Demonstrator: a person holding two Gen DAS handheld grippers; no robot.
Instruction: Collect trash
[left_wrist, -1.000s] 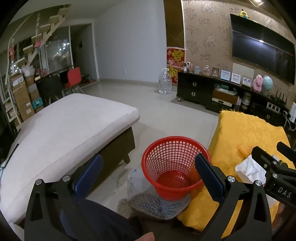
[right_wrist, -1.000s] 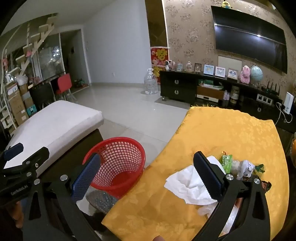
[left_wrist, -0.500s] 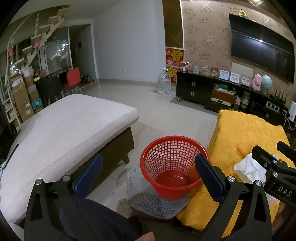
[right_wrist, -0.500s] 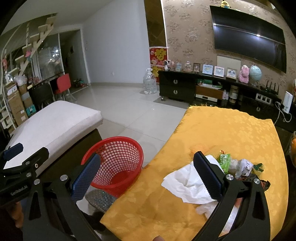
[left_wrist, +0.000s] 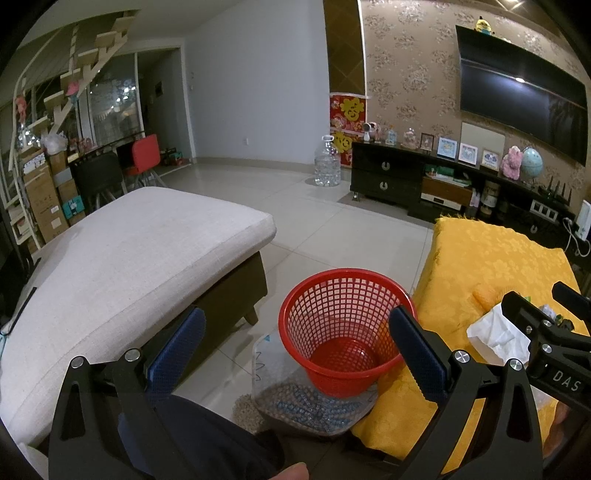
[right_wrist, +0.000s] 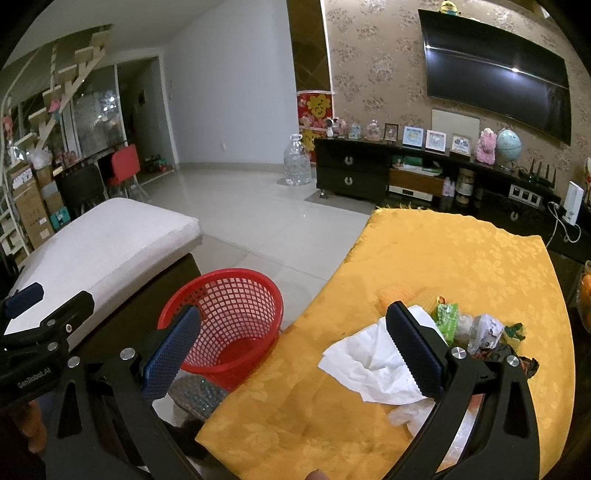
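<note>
Both hand-held grippers are wide open and hold nothing. The left hand-held gripper (left_wrist: 297, 345) hangs in the air above the floor, and between its blue pads one sees the red basket. The right hand-held gripper (right_wrist: 291, 349) hangs over the near edge of the counter, its right finger (right_wrist: 413, 350) just above the white tissue, not touching it as far as I can tell.

The biggest thing near is the beige sofa cushion (left_wrist: 122, 266) on the left, on a dark base. On the right stands the counter (right_wrist: 443, 266), covered with a yellow flowered cloth. Between them, on the tiled floor (left_wrist: 325, 221), the red basket (left_wrist: 345, 328) stands upright just beside the counter's edge, on top of a clear plastic box (left_wrist: 314, 402) with small blue things inside. The basket looks empty.

The trash lies together on the near right part of the counter: a large crumpled white tissue (right_wrist: 373, 365), behind it a green wrapper (right_wrist: 447, 319), a small white and grey packet (right_wrist: 485, 330), and some dark scraps (right_wrist: 515, 332) at the right. A thin clear plastic piece (right_wrist: 413, 415) lies under the tissue, partly hidden by the gripper.
</note>
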